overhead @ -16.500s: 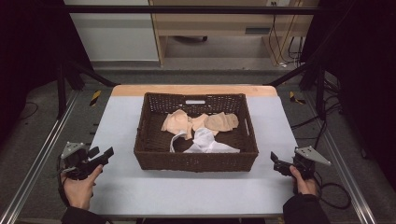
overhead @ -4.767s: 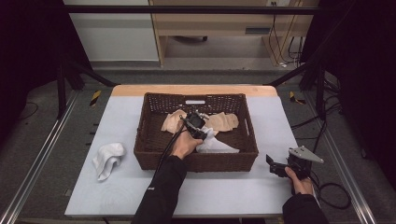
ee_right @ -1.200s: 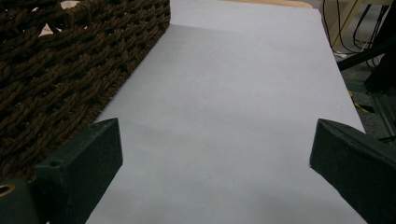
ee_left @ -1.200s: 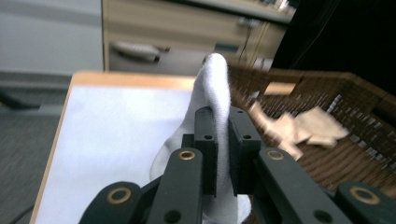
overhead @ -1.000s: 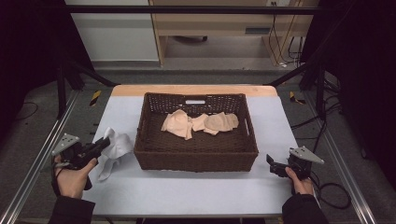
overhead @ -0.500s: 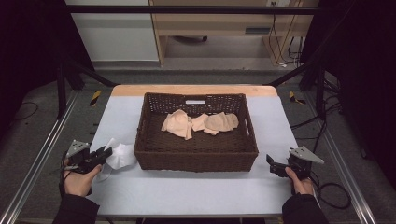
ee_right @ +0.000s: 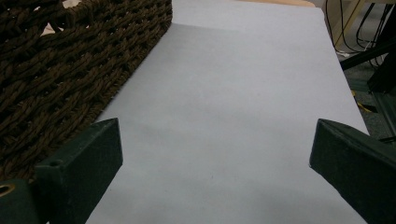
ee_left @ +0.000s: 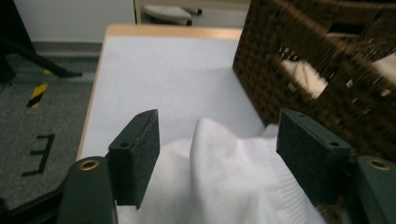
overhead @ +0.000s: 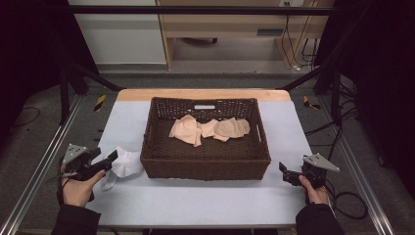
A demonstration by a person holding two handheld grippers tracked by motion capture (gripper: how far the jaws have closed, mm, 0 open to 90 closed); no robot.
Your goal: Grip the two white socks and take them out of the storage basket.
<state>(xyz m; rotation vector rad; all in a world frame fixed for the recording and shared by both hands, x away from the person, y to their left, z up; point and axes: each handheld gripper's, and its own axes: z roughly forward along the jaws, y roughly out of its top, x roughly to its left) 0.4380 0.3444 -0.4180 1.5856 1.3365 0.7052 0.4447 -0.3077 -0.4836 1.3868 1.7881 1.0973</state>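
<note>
A white cloth [overhead: 126, 164] of soft ribbed knit is seen on the table [overhead: 205, 200], crumpled into a rounded heap just beside the left wall of the basket [overhead: 205, 166]. No clear long axis can be read from the heap; in the high view a thin white tail is seen running from it toward the table's near edge. In the left gripper view the cloth [ee_left: 224, 177] is seen bulging up between the two fingers [ee_left: 137, 154], with a fold rising in the middle of the gap. The fingers of the left gripper [overhead: 110, 160] are spread wide, having just been opening, and the cloth lies loose between them; the pads are not pressed into it. The pads are flat, black, rectangular blocks with a fine grainy face.

The basket is woven of dark brown wicker, rectangular, with a slot handle in its far wall. Two beige, soft, rumpled pieces [overhead: 208, 129] are seen on its floor.

The right gripper [overhead: 285, 172] is held near the basket's near right corner, and its fingers [ee_right: 84, 163] are also spread wide, with bare pale table between them and the wicker wall just beside the left one. The table is smooth, matt and light grey.
</note>
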